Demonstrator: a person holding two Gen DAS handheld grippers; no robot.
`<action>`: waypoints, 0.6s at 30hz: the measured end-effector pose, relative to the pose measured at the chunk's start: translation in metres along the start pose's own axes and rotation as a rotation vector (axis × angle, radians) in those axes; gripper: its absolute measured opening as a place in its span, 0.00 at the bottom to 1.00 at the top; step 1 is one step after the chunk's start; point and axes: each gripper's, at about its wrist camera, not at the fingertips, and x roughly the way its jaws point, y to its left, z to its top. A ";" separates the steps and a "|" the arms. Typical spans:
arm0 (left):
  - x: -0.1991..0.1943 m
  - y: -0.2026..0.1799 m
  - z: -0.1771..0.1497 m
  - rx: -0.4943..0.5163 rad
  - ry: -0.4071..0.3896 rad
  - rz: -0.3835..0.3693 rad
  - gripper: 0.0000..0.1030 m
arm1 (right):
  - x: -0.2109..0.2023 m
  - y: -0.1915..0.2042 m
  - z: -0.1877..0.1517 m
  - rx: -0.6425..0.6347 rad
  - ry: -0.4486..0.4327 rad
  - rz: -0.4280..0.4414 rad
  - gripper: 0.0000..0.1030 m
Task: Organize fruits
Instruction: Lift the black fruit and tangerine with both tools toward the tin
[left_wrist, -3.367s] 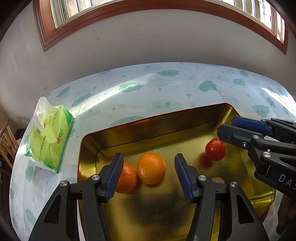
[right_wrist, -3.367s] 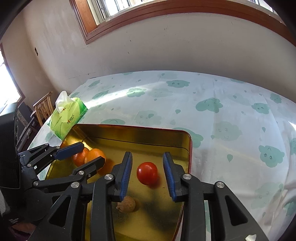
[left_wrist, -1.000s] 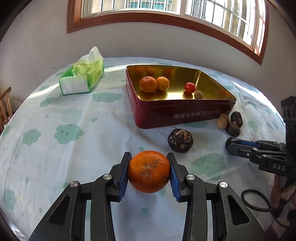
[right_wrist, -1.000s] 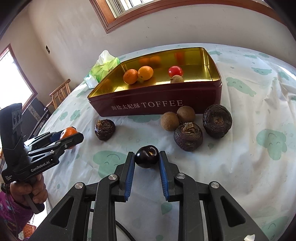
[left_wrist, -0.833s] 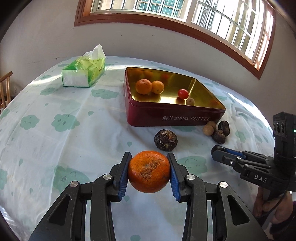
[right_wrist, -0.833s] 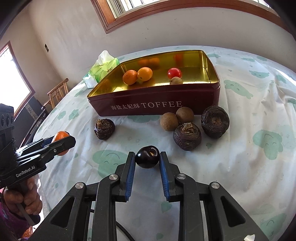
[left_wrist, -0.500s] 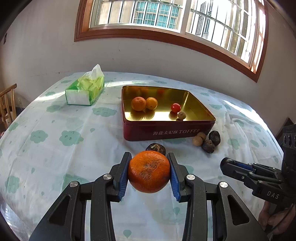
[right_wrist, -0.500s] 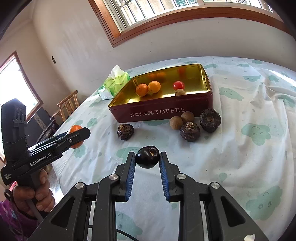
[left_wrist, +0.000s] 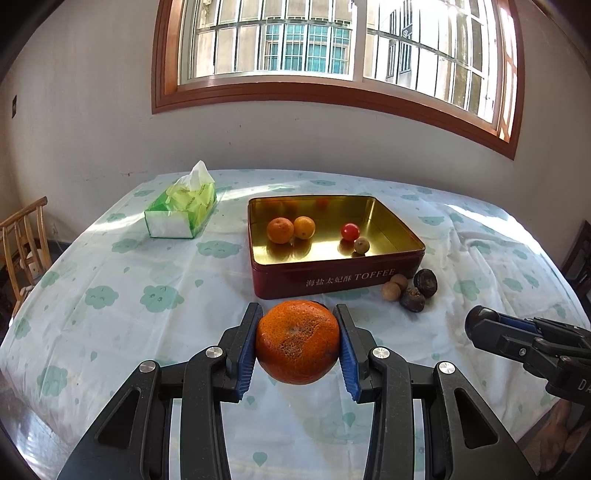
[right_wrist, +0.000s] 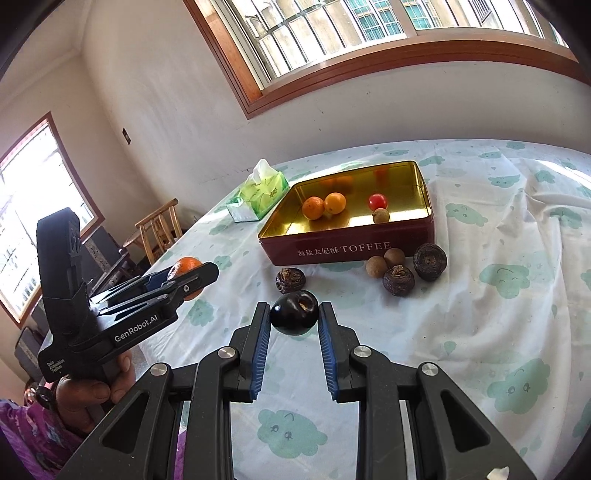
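The left gripper (left_wrist: 297, 341) is clenched on a large orange (left_wrist: 297, 342), its blue pads pressed against both sides, and holds it up over the near part of the table (left_wrist: 110, 295). The right gripper (right_wrist: 294, 318) grasps a small dark round fruit (right_wrist: 294, 312) between its pads in the same way, also clear of the cloth.

Farther back stands a red tin (left_wrist: 332, 284) with a gold inside and TOFFEE printed on its near wall. In it lie two small oranges (left_wrist: 290, 229) touching each other at the left, a red tomato (left_wrist: 350, 231) to their right and a small brown fruit (left_wrist: 361, 245) just beside the tomato. On the cloth by the tin's near right corner sits a cluster of two light brown fruits (left_wrist: 395, 288) and two dark wrinkled ones (left_wrist: 419, 291). A green tissue pack (left_wrist: 181, 210) lies to the left of the tin, apart from it.

The right wrist view shows one more dark wrinkled fruit (right_wrist: 290, 281) alone on the cloth in front of the tin's near left corner; in the left wrist view the held orange covers that spot. The right wrist view also shows the person's hand (right_wrist: 88, 391) around the left gripper's handle, a purple sleeve (right_wrist: 33, 435) and a side window. The left wrist view shows only the front of the right gripper at the right edge, with the dark fruit at its tip, and a wooden chair (left_wrist: 22, 243) at the far left.
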 end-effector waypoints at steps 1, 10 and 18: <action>-0.001 -0.001 0.000 0.004 -0.003 0.005 0.39 | -0.001 0.002 0.001 -0.003 -0.004 0.002 0.23; 0.000 -0.006 0.000 0.025 -0.006 0.019 0.39 | -0.005 0.006 0.002 -0.001 -0.010 0.015 0.23; 0.003 -0.006 0.000 0.031 0.004 0.020 0.39 | -0.004 0.007 0.002 0.004 -0.005 0.017 0.23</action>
